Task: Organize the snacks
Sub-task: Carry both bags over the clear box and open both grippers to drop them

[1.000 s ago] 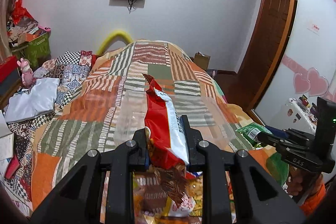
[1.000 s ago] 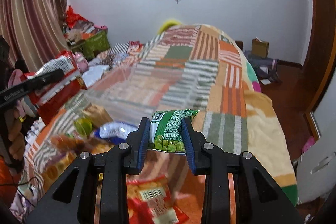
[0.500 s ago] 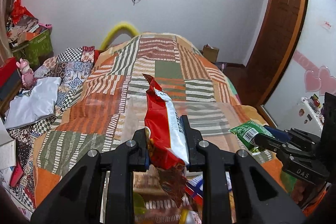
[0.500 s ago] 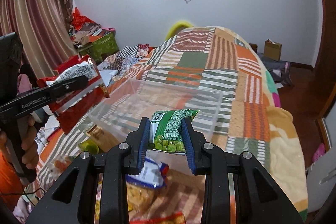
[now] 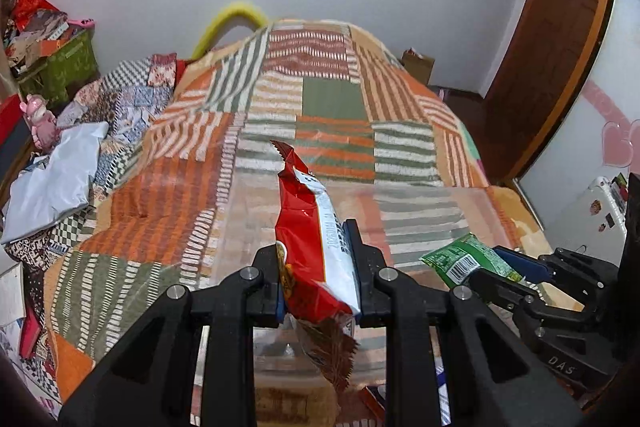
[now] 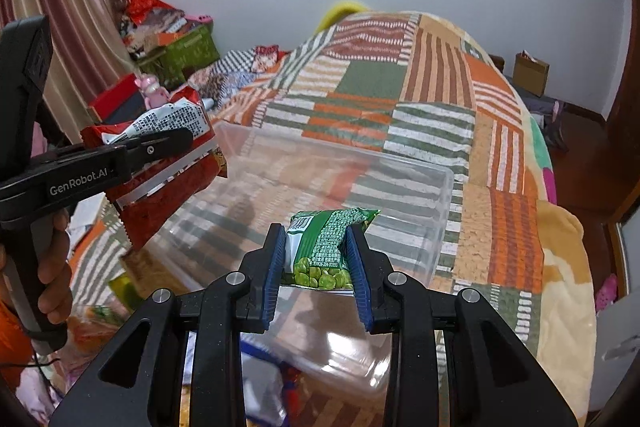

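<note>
Red snack bag: clamped edge-on at mid-body in the left tool, above the near left part of the clear plastic bin on the bed. Likely light, crinkly, slippery film; contents crushable.

Green pea packet: pinched across its width in the right tool, over the bin's near right. Light and soft; hold gently by the body.
</note>
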`<state>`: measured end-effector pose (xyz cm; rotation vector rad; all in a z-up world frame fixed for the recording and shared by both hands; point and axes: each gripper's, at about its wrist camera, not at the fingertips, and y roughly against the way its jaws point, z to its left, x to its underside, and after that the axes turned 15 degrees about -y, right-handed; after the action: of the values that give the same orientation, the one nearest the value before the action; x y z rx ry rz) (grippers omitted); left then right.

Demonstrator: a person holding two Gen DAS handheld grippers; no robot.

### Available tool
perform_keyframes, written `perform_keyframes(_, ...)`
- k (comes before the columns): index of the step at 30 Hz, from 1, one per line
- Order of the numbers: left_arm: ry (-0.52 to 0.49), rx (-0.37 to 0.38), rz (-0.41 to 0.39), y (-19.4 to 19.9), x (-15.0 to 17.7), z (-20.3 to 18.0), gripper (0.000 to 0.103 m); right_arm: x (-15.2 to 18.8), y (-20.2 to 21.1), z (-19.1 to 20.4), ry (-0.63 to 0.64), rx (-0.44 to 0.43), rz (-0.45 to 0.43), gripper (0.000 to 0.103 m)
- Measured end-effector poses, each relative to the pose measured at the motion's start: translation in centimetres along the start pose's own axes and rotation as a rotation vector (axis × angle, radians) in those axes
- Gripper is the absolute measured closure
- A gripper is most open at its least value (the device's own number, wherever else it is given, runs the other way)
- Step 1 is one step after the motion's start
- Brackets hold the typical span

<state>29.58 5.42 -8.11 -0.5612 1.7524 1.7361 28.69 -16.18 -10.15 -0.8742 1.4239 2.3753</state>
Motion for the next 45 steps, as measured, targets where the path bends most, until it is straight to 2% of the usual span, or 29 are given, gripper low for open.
perform_keyframes(5,-0.006,0.027,0.054,-1.8,0.1,-0.4,0.080,-0.2,-1.9,0.0,0.022,0.032,0.049,0.074)
perform_keyframes(16,-0.043,-0.001,0.118,-3.8,0.9,-1.2,0.080,0.2,-3.8,0.5,0.058,0.066,0.103,0.071)
perform_keyframes(18,-0.035,0.001,0.123,-3.7,1.0,-1.0,0.076,0.3,-3.8,0.6,0.066,0.068,0.108,0.071)
perform_keyframes(20,-0.028,-0.003,0.123,-3.4,1.2,-0.9,0.063,0.4,-3.8,0.7,0.071,0.073,0.110,0.071)
perform_keyframes(23,-0.031,-0.030,0.100,-2.4,1.3,-0.8,0.051,0.5,-3.4,0.9,0.074,0.080,0.104,0.070)
perform_keyframes(25,-0.043,-0.046,0.082,-1.6,1.2,-0.8,0.048,0.5,-2.9,0.9,0.070,0.075,0.097,0.068)
perform_keyframes(29,-0.047,-0.047,0.051,0.4,1.4,-0.7,0.039,0.5,-1.3,1.1,0.059,0.067,0.059,0.055)
perform_keyframes(34,-0.073,-0.070,0.014,3.3,2.3,-0.9,0.034,0.9,1.4,1.5,0.050,0.048,0.010,0.050)
perform_keyframes(38,-0.077,-0.067,-0.012,5.7,3.2,-0.9,0.030,1.5,3.8,1.9,0.048,0.037,-0.039,0.040)
perform_keyframes(39,-0.077,-0.067,-0.019,6.2,3.5,-0.9,0.028,1.8,4.5,2.1,0.047,0.033,-0.055,0.039)
perform_keyframes(41,-0.076,-0.071,-0.038,7.6,4.2,-0.9,0.018,2.3,5.5,2.2,0.044,0.026,-0.068,0.039)
perform_keyframes(45,-0.085,-0.088,-0.061,9.5,5.5,-0.8,0.017,3.6,6.8,2.5,0.040,0.018,-0.082,0.037)
